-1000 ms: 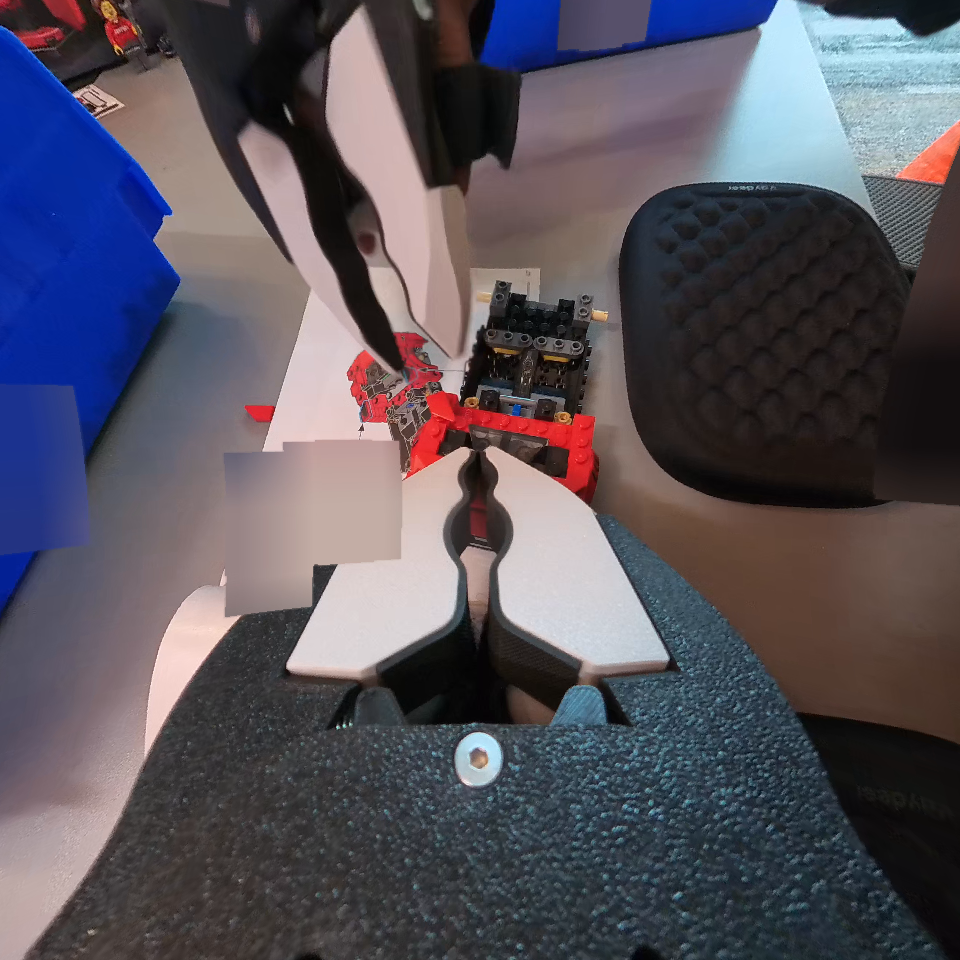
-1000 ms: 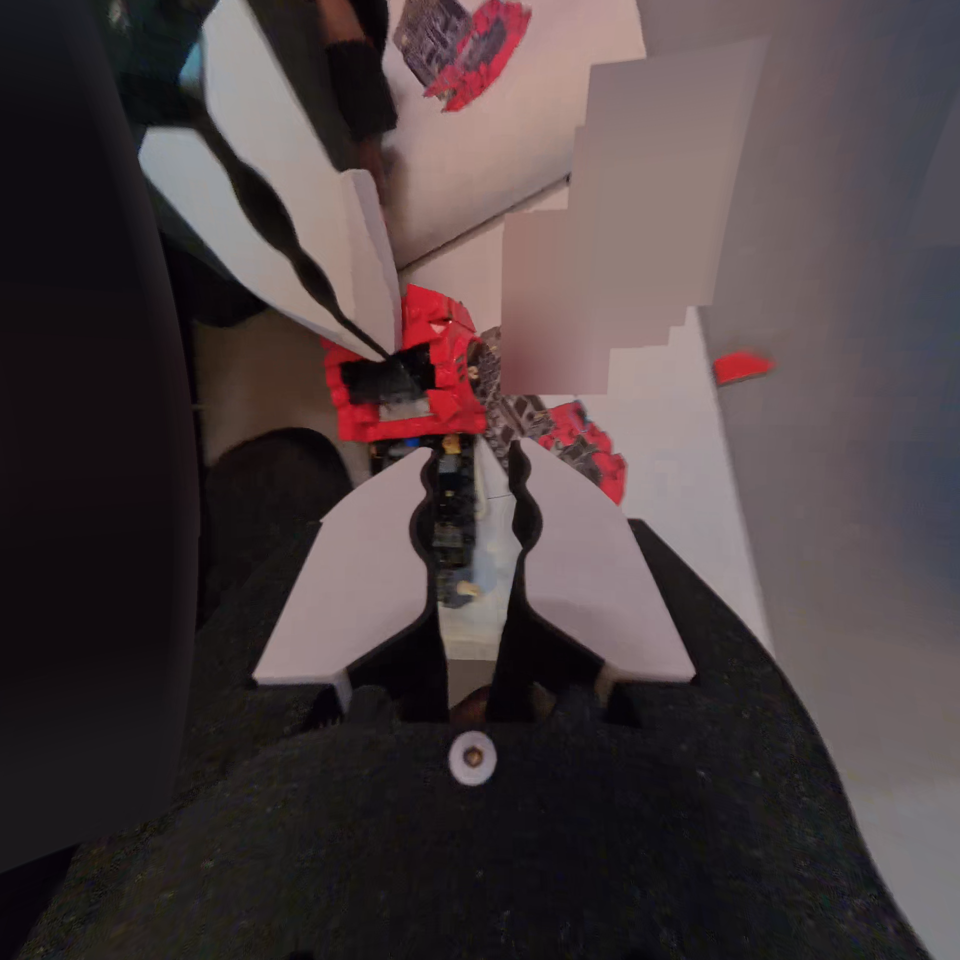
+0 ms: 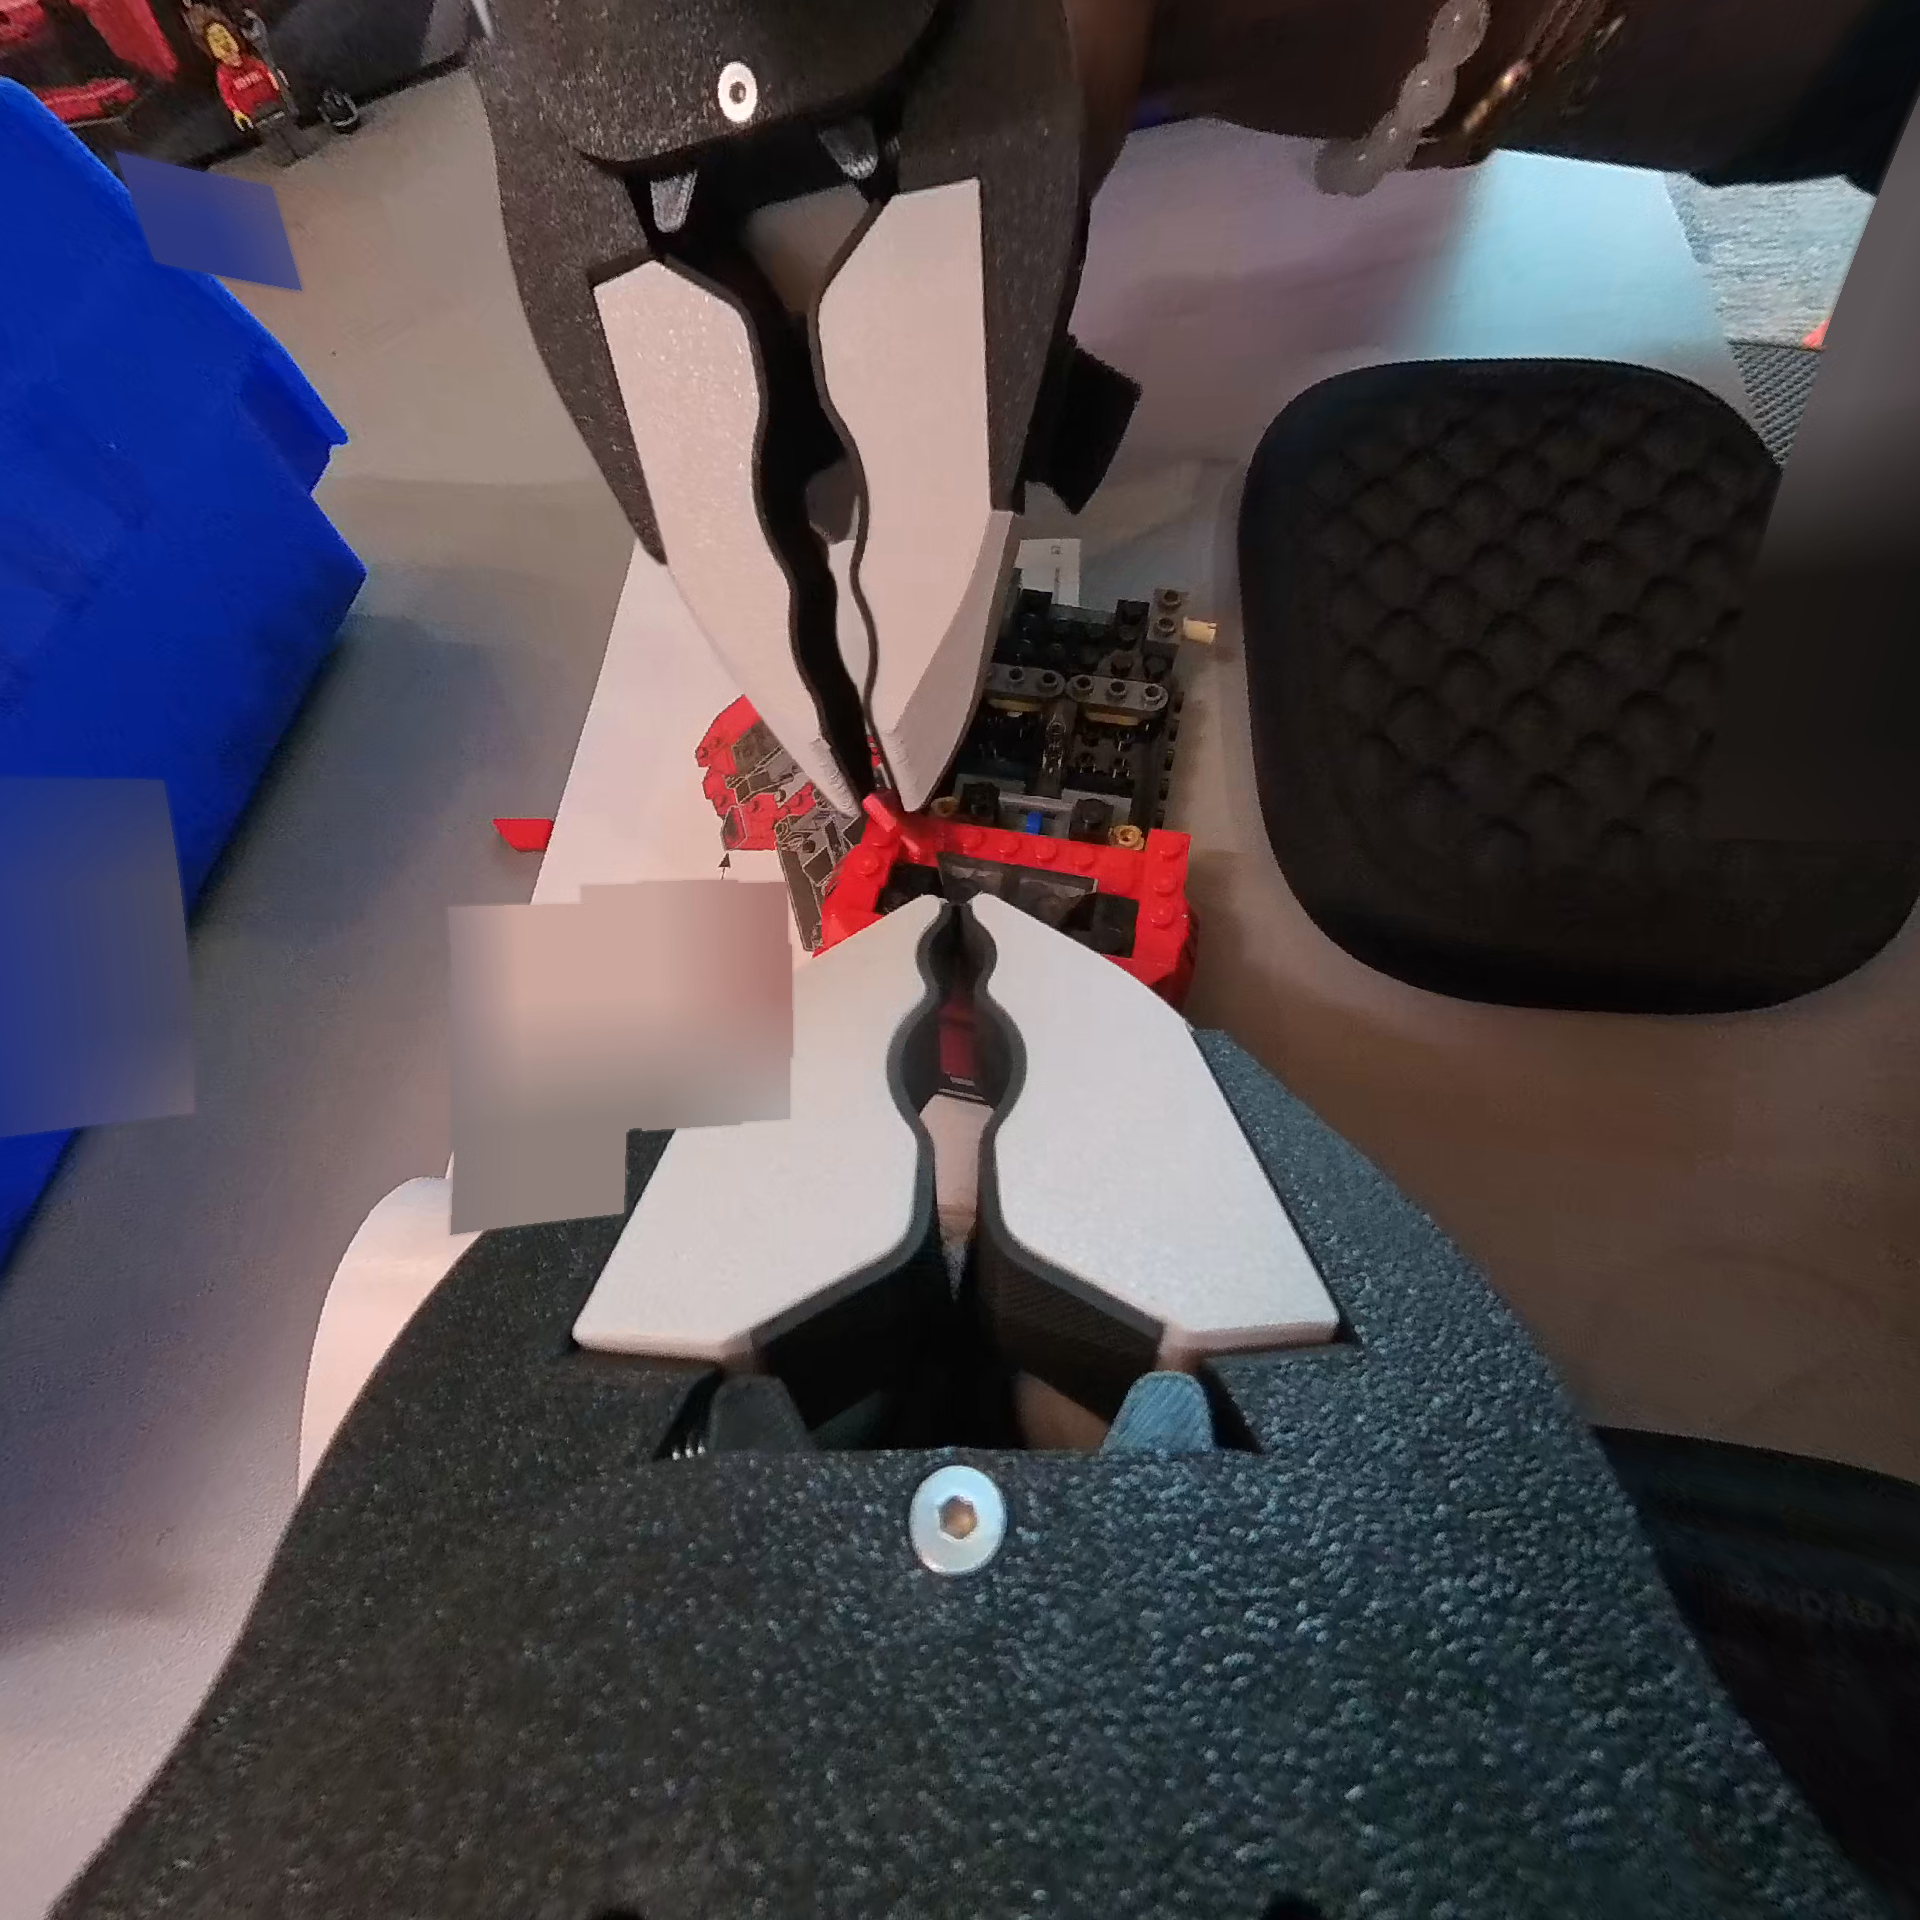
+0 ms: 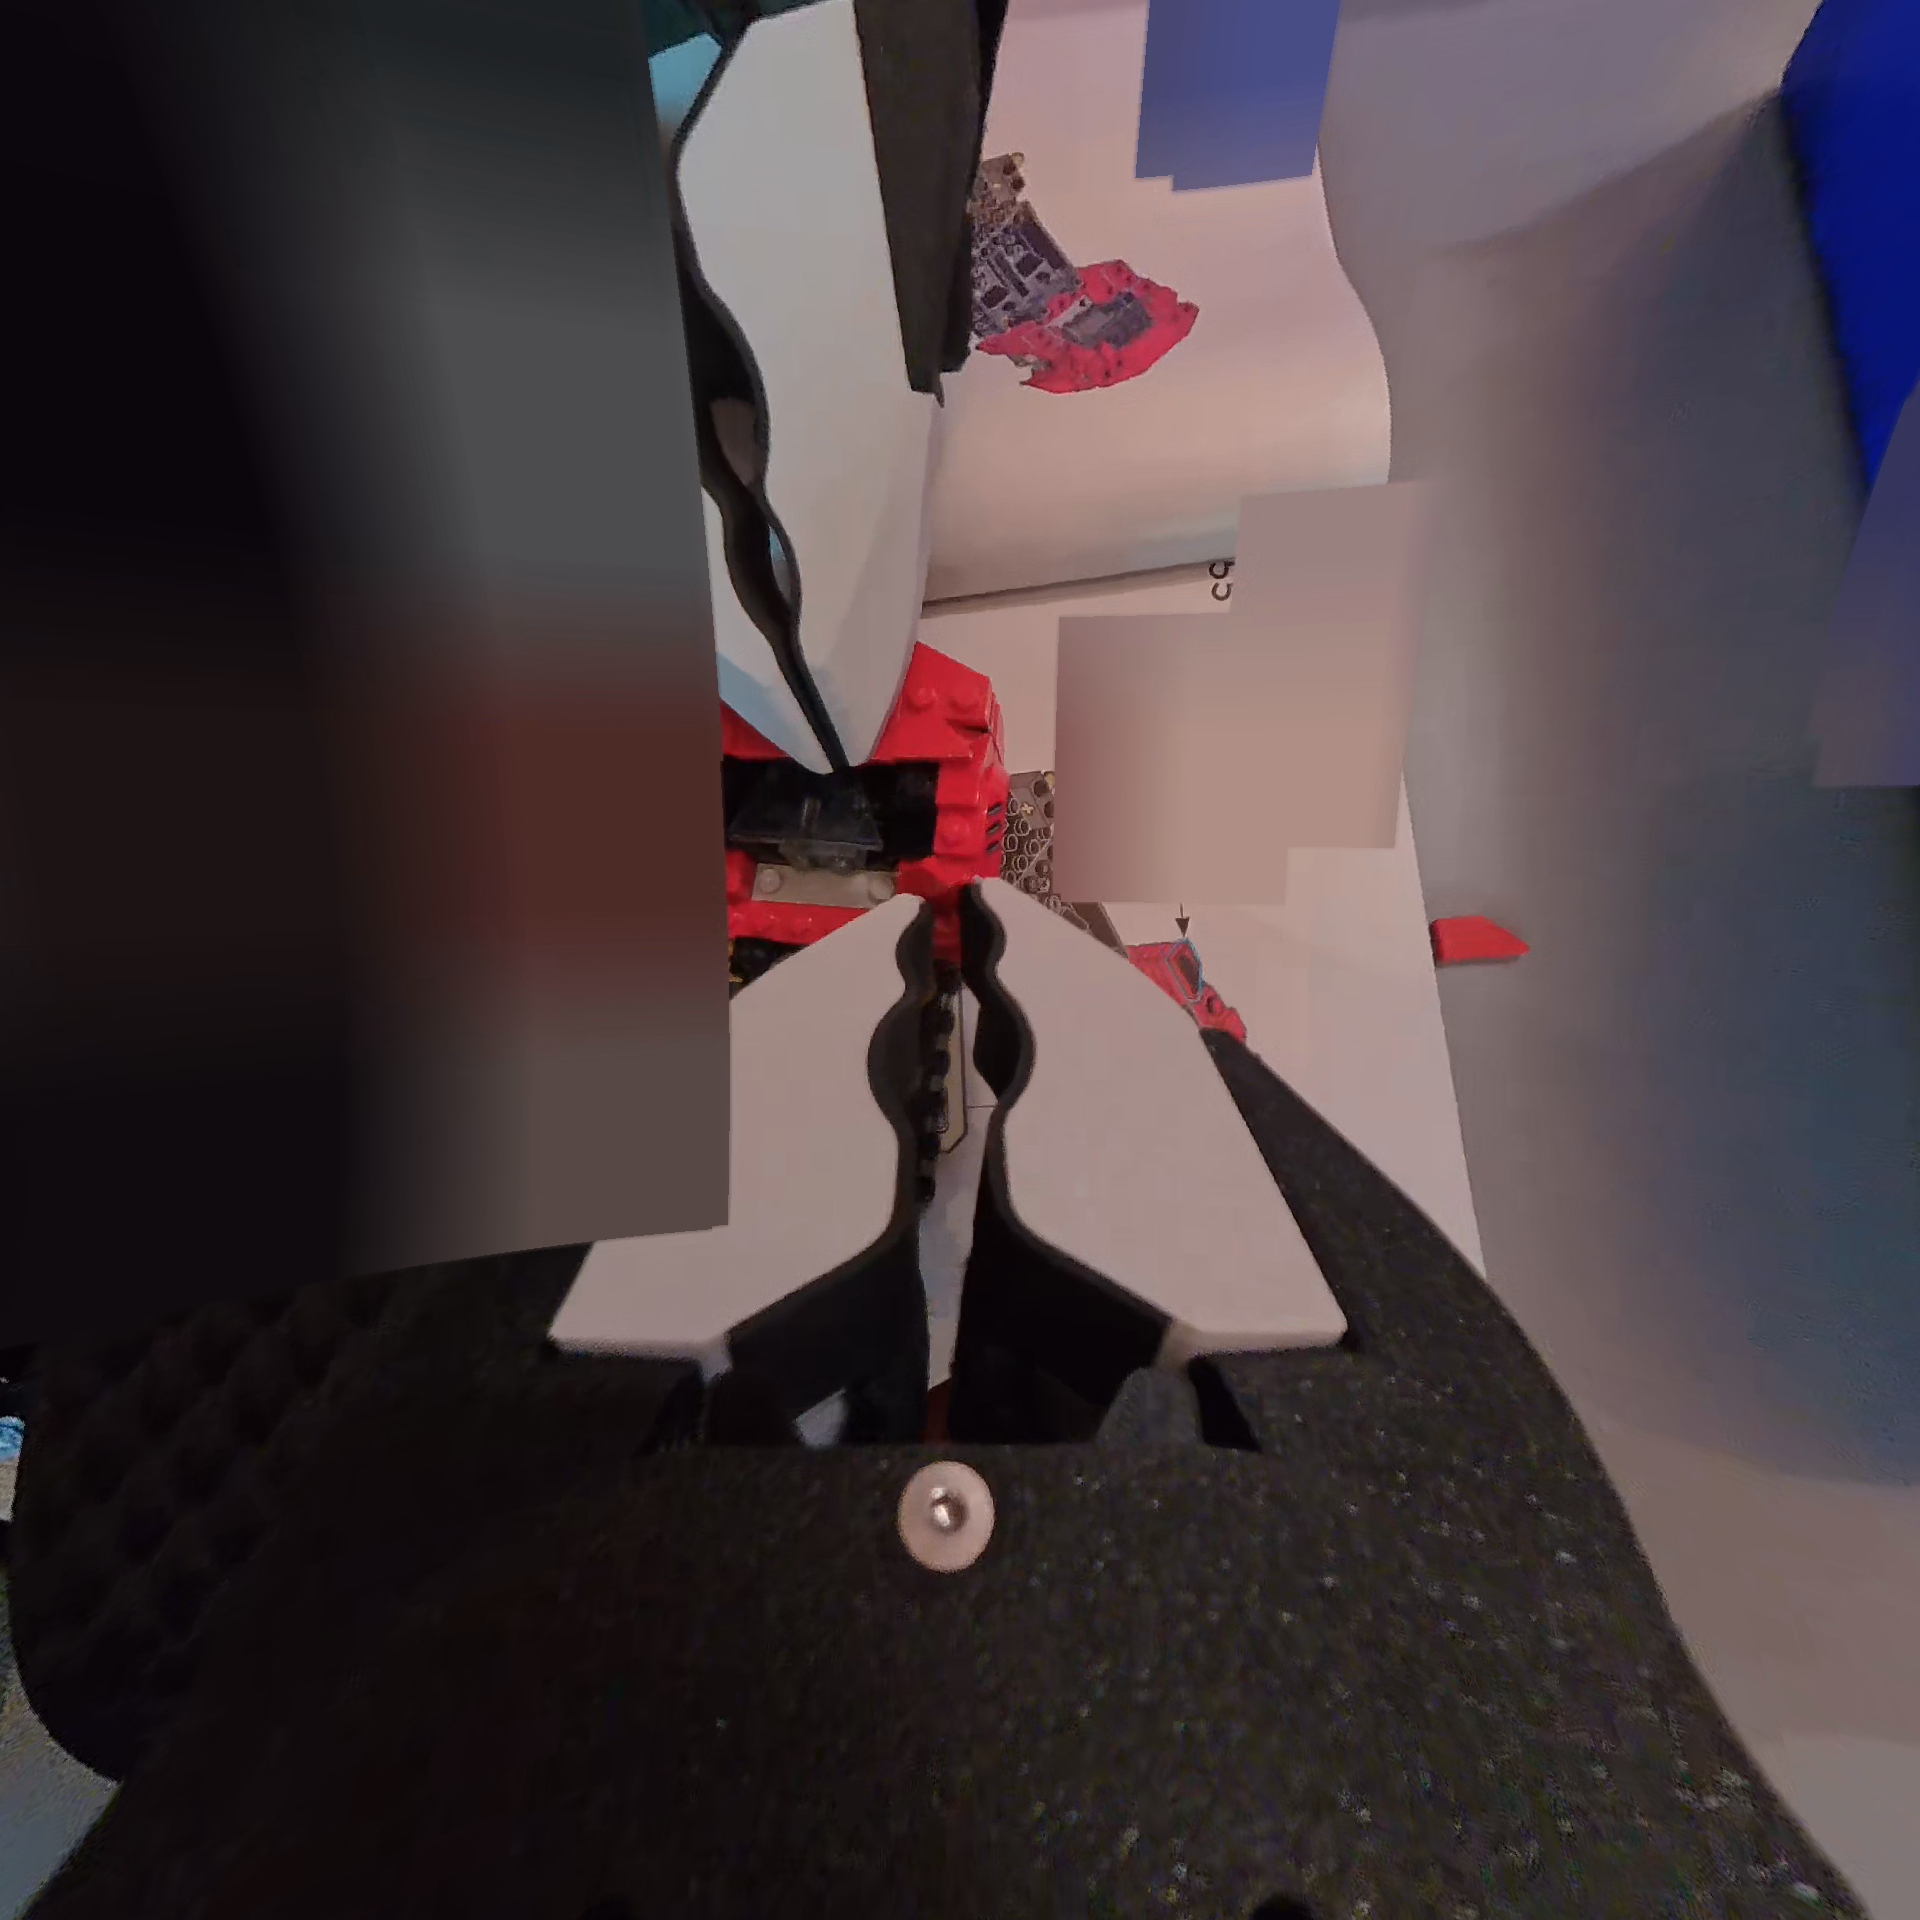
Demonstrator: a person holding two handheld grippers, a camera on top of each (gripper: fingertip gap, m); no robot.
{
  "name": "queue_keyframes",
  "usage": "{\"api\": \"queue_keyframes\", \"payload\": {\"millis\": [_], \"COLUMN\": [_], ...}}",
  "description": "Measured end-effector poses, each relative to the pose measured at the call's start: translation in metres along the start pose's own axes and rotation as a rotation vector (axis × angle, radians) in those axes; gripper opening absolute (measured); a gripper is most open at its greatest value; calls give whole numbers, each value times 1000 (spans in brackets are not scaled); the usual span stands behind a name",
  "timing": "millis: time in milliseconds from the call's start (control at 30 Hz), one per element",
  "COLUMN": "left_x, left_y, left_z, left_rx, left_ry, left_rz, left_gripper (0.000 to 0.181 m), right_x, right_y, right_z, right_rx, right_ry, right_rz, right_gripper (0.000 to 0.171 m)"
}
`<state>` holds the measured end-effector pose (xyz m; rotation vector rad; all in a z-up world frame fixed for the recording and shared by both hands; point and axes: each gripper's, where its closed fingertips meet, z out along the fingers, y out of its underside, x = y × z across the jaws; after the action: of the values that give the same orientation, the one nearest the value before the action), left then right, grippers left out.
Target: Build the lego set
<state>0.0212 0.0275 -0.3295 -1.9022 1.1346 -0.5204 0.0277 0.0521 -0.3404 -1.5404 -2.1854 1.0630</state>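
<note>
The red and black lego car [image 3: 1039, 831] sits on the grey worktop [image 3: 416, 540], partly on the open instruction booklet [image 3: 644, 727], left of a black padded case [image 3: 1507, 675]. The left tongs [image 3: 954, 912] are closed together at the car's near red end. The right tongs [image 3: 875, 805] come down from above, pinching a small red piece [image 3: 883, 812] at the car's left corner. A loose red piece [image 3: 523, 831] lies further left, near a blue bin [image 3: 135, 520].

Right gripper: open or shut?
Shut on a small red piece: the right gripper has its jaws pinching it at the tips, over the model's corner.
</note>
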Motion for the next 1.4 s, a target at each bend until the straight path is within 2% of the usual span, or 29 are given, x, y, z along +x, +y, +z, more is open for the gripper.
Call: {"api": "queue_keyframes", "payload": {"millis": [233, 333, 533, 633, 733, 967, 1100, 1167, 1233, 1300, 1400], "left_x": [0, 0, -7, -24, -28, -20, -19, -18, -15, -12, -11], "left_y": [0, -1, -5, -28, -52, -60, -59, -60, -61, -63, -59], "left_z": [0, 1, 0, -8, -17, -17, -16, -17, -20, -24, -28], "left_rx": [1, 5, 13, 122, 225, 224, 211, 236, 293, 356, 375], "left_ry": [-1, -1, -60, -216, -327, -386, -385, -344, -241, -106, 29], "left_rz": [0, -5, 38, 133, 281, 454, 470, 395, 238, 54, -145], "left_gripper": [0, 0, 17, 22, 18, 10, 4, 3, 2, 2, 1], "right_x": [0, -1, -2, -7, -9, -17, -19, -21, -24, -16, -21], "right_y": [-1, -6, -12, -25, -36, -45, -46, -49, -52, -48, -49], "right_z": [0, -4, -21, -28, -37, -43, -42, -45, -51, -55, -53], "right_rx": [58, 147, 335, 484, 611, 691, 685, 691, 681, 621, 468], "right_ry": [2, -33, -77, -137, -191, -259, -258, -235, -158, 75, 267], "right_rz": [172, 302, 588, 731, 809, 852, 841, 761, 559, 309, -4], "right_gripper": [4, 3, 2, 2, 2, 2, 2, 5, 19, 19, 14]}}
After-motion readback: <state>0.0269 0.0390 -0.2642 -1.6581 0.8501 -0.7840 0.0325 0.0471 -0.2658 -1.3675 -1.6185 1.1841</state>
